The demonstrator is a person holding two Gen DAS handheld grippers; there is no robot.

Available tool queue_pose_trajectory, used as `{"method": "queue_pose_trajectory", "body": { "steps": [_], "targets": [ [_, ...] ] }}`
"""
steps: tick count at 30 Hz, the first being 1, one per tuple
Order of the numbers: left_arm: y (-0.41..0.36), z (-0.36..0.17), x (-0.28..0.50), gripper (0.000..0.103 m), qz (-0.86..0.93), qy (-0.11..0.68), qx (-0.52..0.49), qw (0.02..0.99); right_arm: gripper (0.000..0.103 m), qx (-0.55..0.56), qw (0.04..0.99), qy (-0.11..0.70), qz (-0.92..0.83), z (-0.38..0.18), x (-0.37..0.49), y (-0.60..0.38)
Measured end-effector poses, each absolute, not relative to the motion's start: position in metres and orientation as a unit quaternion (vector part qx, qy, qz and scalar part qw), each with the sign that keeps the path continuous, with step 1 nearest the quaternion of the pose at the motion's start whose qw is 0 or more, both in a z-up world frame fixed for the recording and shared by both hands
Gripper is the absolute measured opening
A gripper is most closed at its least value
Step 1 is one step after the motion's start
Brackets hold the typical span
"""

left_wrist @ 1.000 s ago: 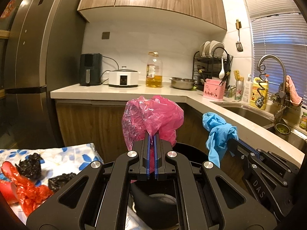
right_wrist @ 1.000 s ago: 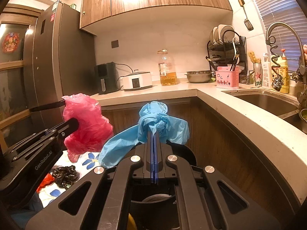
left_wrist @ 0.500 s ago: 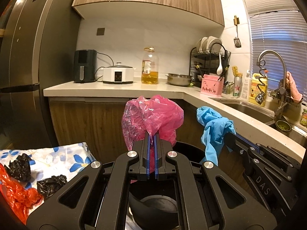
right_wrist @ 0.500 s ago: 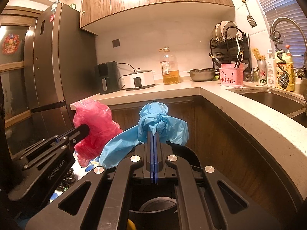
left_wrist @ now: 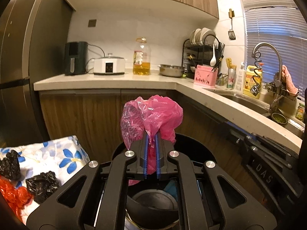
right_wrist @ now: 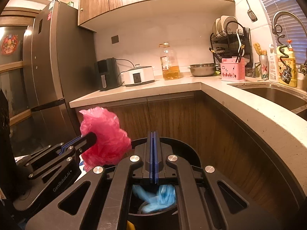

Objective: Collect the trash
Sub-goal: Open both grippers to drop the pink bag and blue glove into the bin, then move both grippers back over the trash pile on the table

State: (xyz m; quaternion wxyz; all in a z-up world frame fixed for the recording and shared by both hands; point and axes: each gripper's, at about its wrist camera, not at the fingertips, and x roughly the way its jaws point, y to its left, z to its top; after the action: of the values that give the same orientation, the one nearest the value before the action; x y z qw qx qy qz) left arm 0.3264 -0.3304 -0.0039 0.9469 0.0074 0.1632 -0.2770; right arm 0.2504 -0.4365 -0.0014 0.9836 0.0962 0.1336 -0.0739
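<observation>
Your left gripper [left_wrist: 151, 137], tilted slightly down, is opening; crumpled pink plastic bag [left_wrist: 151, 115] sits between its pads over the round black trash bin [left_wrist: 201, 149]. Only the right view shows the blue glove [right_wrist: 155, 197] inside the bin at 6 o'clock and "GenRobot.AI" lettering. Right gripper [right_wrist: 152, 134] clamped tight, empty.
</observation>
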Motion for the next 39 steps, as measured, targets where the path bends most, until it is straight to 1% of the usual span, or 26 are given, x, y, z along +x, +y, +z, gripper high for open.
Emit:
{"method": "queue_pose_trajectory", "body": {
  "steps": [1, 2, 3, 4, 5, 6, 8, 9, 11, 13, 14, 15, 18, 20, 24, 30, 39],
  "targets": [
    [-0.33, -0.006, 0.328, 0.019, -0.274, 0.165, 0.009, 0.948, 0.002, 0.098, 0.983, 0.134, -0.075, -0.002, 0.25, -0.437],
    [-0.329, -0.008, 0.328, 0.03, -0.272, 0.165, 0.009, 0.948, 0.004, 0.1, 0.983, 0.135, -0.077, -0.002, 0.25, -0.439],
    [-0.328, -0.008, 0.328, 0.035, -0.273, 0.165, 0.006, 0.948, 0.01, 0.102, 0.983, 0.135, -0.078, -0.003, 0.249, -0.439],
    [-0.327, -0.009, 0.327, 0.043, -0.271, 0.164, 0.004, 0.948, 0.014, 0.103, 0.982, 0.135, -0.079, -0.003, 0.248, -0.44],
    [-0.325, -0.009, 0.327, 0.052, -0.268, 0.162, 0.001, 0.95, 0.021, 0.104, 0.982, 0.135, -0.08, -0.003, 0.248, -0.44],
    [-0.323, -0.009, 0.326, 0.056, -0.265, 0.16, -0.002, 0.951, 0.025, 0.105, 0.982, 0.135, -0.081, -0.003, 0.247, -0.441],
    [-0.319, -0.009, 0.324, 0.069, -0.255, 0.157, -0.004, 0.954, 0.029, 0.105, 0.981, 0.137, -0.084, -0.003, 0.246, -0.441],
    [-0.316, -0.009, 0.322, 0.071, -0.25, 0.156, -0.004, 0.956, 0.036, 0.105, 0.981, 0.137, -0.085, -0.003, 0.245, -0.44],
    [-0.31, -0.01, 0.318, 0.08, -0.24, 0.154, -0.004, 0.958, 0.045, 0.106, 0.981, 0.136, -0.089, -0.003, 0.241, -0.44],
    [-0.303, -0.01, 0.313, 0.084, -0.228, 0.154, -0.003, 0.961, 0.051, 0.107, 0.981, 0.133, -0.089, -0.002, 0.236, -0.438],
    [-0.298, -0.011, 0.309, 0.087, -0.22, 0.154, -0.003, 0.963, 0.058, 0.107, 0.981, 0.133, -0.09, -0.002, 0.234, -0.437],
    [-0.294, -0.011, 0.307, 0.088, -0.216, 0.154, -0.003, 0.964, 0.063, 0.107, 0.981, 0.131, -0.091, -0.002, 0.231, -0.436],
    [-0.279, -0.011, 0.295, 0.092, -0.194, 0.151, -0.004, 0.969, 0.071, 0.108, 0.981, 0.134, -0.093, -0.002, 0.225, -0.432],
    [-0.269, -0.009, 0.286, 0.097, -0.181, 0.147, -0.01, 0.972, 0.076, 0.108, 0.981, 0.135, -0.094, -0.002, 0.219, -0.428],
    [-0.25, -0.004, 0.265, 0.097, -0.165, 0.141, -0.018, 0.976, 0.081, 0.099, 0.981, 0.137, -0.095, -0.002, 0.208, -0.416],
    [-0.229, -0.005, 0.238, 0.097, -0.147, 0.145, -0.014, 0.978, 0.085, 0.099, 0.981, 0.134, -0.1, 0.001, 0.188, -0.401],
    [-0.183, -0.006, 0.197, 0.097, -0.103, 0.131, -0.02, 0.986, 0.085, 0.1, 0.982, 0.131, -0.097, 0.002, 0.162, -0.369]
  ]
}}
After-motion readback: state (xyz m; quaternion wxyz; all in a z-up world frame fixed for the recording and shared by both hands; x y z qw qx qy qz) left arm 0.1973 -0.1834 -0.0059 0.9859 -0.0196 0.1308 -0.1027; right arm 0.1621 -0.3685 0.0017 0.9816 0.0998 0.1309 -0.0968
